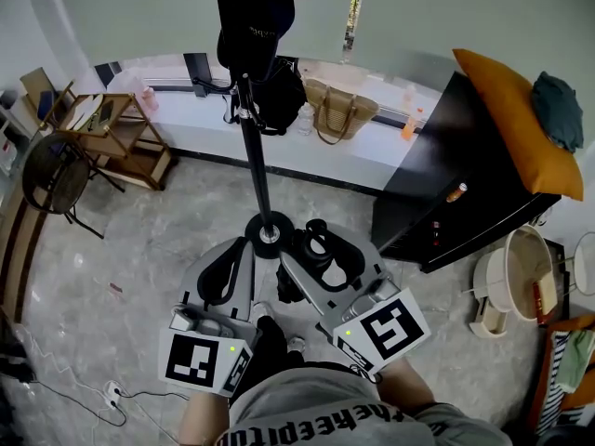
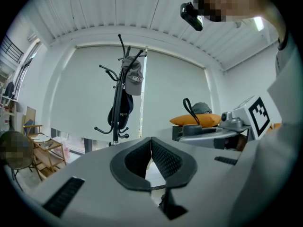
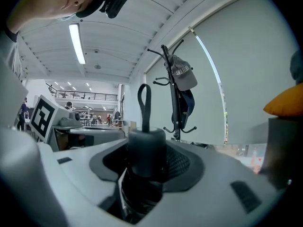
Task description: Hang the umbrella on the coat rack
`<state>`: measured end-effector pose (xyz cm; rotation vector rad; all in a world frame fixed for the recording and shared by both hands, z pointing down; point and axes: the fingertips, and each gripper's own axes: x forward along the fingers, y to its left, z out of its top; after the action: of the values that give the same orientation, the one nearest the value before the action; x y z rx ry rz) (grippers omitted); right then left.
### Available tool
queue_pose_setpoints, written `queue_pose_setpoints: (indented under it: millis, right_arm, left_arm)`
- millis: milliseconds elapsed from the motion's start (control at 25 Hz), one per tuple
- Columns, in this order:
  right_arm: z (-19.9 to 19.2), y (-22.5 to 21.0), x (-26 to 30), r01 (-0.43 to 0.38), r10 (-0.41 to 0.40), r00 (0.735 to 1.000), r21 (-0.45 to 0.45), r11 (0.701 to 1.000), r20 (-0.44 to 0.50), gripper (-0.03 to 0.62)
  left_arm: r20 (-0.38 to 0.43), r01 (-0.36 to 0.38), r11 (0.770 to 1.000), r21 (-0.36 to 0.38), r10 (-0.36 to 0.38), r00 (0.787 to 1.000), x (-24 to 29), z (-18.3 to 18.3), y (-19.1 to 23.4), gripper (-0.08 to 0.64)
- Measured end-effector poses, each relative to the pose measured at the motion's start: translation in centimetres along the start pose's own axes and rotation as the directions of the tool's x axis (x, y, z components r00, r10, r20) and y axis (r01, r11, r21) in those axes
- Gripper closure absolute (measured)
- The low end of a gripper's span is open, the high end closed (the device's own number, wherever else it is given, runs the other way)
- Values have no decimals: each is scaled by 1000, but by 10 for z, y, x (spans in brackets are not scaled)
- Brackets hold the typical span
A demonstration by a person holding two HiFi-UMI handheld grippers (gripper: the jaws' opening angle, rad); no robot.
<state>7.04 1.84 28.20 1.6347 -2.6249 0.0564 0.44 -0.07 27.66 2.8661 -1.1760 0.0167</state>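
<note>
Your right gripper (image 3: 147, 167) has its jaws pinched on the handle of the folded black umbrella (image 3: 147, 143). Its wrist strap (image 3: 143, 103) stands up in a loop above the jaws. In the head view the umbrella (image 1: 317, 238) sits low in front of you, just short of the round base of the coat rack (image 1: 257, 170).

Your left gripper (image 2: 151, 151) has its jaws pressed together on nothing; in the head view it (image 1: 229, 269) lies beside the right gripper (image 1: 333, 260).

A grey cap (image 3: 184, 76) on the rack carries white lettering too small to read, as does the dark bag (image 2: 122, 111) hung below it. The print across your shirt (image 1: 321, 421) is cut by the frame edge.

The rack's lower hooks (image 3: 166, 129) curl outward with nothing on them. A black cabinet (image 1: 465, 189) with an orange cushion (image 1: 509, 119) stands close on the right; the stone floor (image 1: 158, 235) left of the base lies open.
</note>
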Motion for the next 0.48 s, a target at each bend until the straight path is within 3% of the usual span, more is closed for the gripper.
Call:
queue_pose_setpoints:
  millis: [480]
  right_arm:
    - [-6, -34, 38, 58, -58, 998, 7, 998, -33, 380]
  left_arm:
    - [-7, 41, 999, -29, -41, 999, 47, -2, 31, 543]
